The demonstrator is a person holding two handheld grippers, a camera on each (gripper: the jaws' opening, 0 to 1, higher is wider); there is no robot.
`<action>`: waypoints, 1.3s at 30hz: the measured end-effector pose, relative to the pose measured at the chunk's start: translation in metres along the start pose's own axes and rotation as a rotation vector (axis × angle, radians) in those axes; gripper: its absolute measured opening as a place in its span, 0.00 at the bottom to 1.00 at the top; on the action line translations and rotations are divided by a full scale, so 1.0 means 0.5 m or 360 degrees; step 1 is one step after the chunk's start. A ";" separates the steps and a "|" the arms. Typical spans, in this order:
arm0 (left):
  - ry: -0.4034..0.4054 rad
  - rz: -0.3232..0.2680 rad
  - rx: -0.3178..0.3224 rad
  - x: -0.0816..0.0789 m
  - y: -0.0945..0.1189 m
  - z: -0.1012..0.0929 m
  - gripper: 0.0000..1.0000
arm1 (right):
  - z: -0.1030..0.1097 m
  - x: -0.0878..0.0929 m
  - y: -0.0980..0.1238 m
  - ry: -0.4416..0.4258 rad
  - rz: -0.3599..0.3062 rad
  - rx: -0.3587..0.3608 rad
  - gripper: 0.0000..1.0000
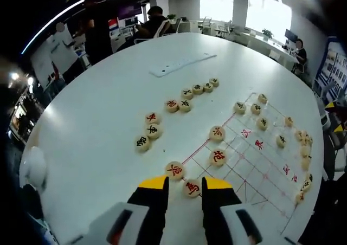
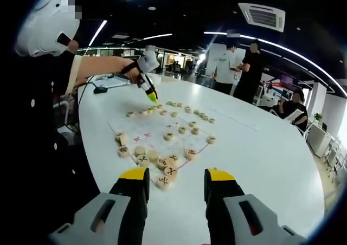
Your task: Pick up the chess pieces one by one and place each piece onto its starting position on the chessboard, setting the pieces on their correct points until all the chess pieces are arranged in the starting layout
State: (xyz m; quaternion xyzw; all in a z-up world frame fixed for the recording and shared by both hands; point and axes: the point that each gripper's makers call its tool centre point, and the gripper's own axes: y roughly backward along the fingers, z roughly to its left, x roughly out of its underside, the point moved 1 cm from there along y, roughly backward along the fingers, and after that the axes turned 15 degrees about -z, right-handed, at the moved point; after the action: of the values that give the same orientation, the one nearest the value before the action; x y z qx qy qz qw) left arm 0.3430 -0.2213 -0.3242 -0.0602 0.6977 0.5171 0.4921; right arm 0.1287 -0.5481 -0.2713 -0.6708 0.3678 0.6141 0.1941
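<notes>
Left gripper lined up on a red-marked chess piece

On the white table [image 1: 108, 126] the chessboard [image 1: 255, 158] lies to the right; the left gripper [image 1: 185, 182], released, has the chess piece [image 1: 191, 188] between its jaws at the board's near corner. The right gripper [image 2: 176, 180] hangs open, near other pieces [image 2: 165, 172], farther from that one.

I see a white tabletop [image 1: 97, 126] | thin chessboard sheet [image 1: 255, 153] flat on it | round chess pieces [image 1: 153, 130] scattered beside and on the sheet | pale flat strip [image 1: 181, 64] farther off
</notes>
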 end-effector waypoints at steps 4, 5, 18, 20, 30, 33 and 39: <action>-0.0003 0.0039 0.0014 0.018 0.006 -0.005 0.24 | 0.002 -0.002 -0.001 0.0004 -0.0008 -0.0007 0.41; -0.0003 0.0042 0.0016 0.021 0.008 -0.007 0.24 | 0.002 -0.002 -0.001 0.0004 -0.0010 -0.0007 0.41; -0.0045 0.0031 0.0193 0.037 0.009 -0.109 0.19 | 0.005 0.000 0.001 0.0006 -0.0018 -0.0017 0.41; -0.0060 0.0036 0.0212 0.039 0.003 -0.116 0.19 | 0.005 0.000 0.001 0.0004 -0.0018 -0.0017 0.41; -0.0123 0.0086 0.0175 0.055 -0.011 -0.096 0.17 | 0.003 0.001 0.000 0.0003 -0.0012 -0.0011 0.41; -0.0120 0.0089 0.0167 0.058 -0.011 -0.088 0.17 | 0.003 0.000 -0.002 0.0003 -0.0012 -0.0013 0.41; -0.0103 0.0081 0.0168 0.059 -0.012 -0.082 0.17 | 0.004 -0.001 -0.007 0.0004 -0.0010 -0.0021 0.41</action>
State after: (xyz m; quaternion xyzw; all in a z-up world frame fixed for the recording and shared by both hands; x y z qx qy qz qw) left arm 0.3058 -0.2435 -0.3510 0.0003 0.7089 0.4937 0.5036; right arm 0.1298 -0.5443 -0.2720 -0.6739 0.3620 0.6150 0.1911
